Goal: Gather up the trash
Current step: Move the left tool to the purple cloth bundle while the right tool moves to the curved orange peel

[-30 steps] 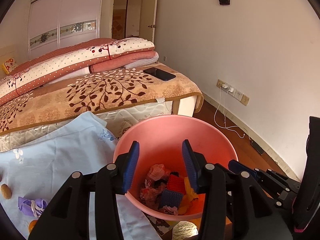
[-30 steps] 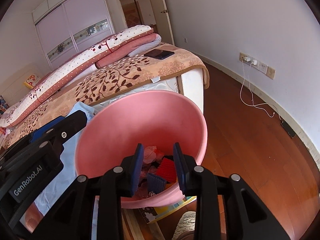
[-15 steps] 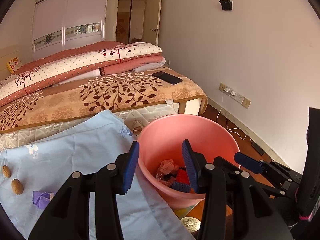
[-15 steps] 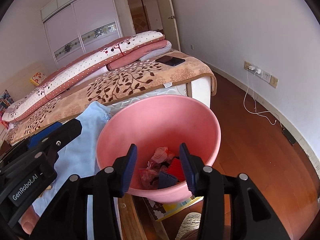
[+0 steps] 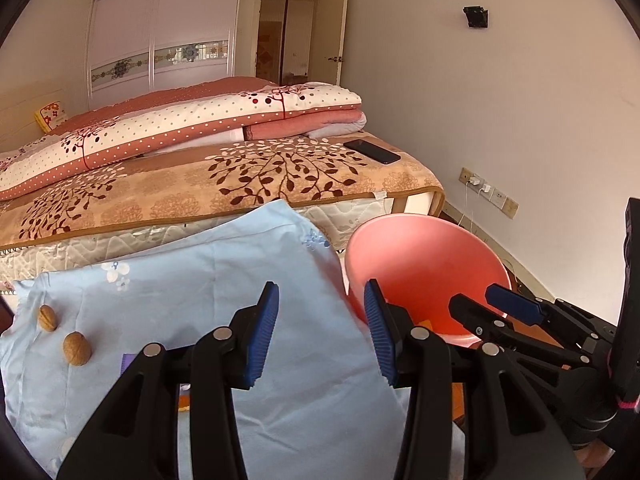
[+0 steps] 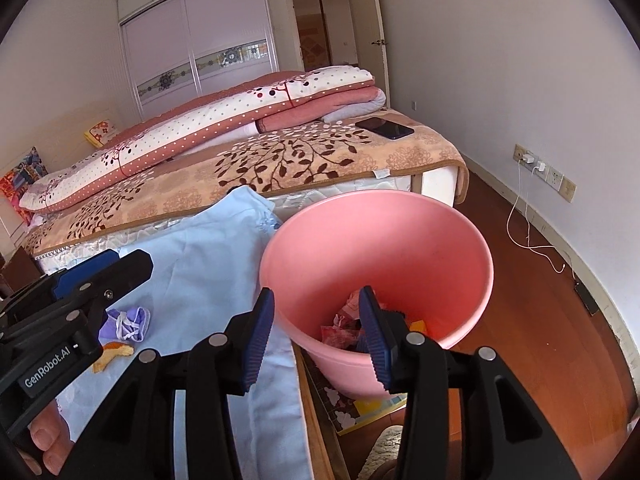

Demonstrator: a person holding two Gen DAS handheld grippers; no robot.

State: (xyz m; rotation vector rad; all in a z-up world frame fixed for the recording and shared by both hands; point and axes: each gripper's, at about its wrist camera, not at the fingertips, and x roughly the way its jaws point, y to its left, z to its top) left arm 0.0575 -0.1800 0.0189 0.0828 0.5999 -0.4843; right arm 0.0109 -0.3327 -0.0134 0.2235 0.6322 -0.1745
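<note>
Most of the trash [image 6: 347,330] in the pink bin [image 6: 432,240] is hidden by the right gripper [image 6: 316,334]; what each piece is cannot be told. In the left view, the inside of the bin [image 5: 424,256] is blocked by its near wall. A purple scrap [image 5: 129,360] is nearly covered by the left gripper [image 5: 320,336]. Only fingertips [image 6: 44,436] of a hand are seen at the picture's edge.

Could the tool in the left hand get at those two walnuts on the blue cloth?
Probably yes: the left tool is open and empty, and the walnuts lie bare on the blue cloth, nothing between.
</note>
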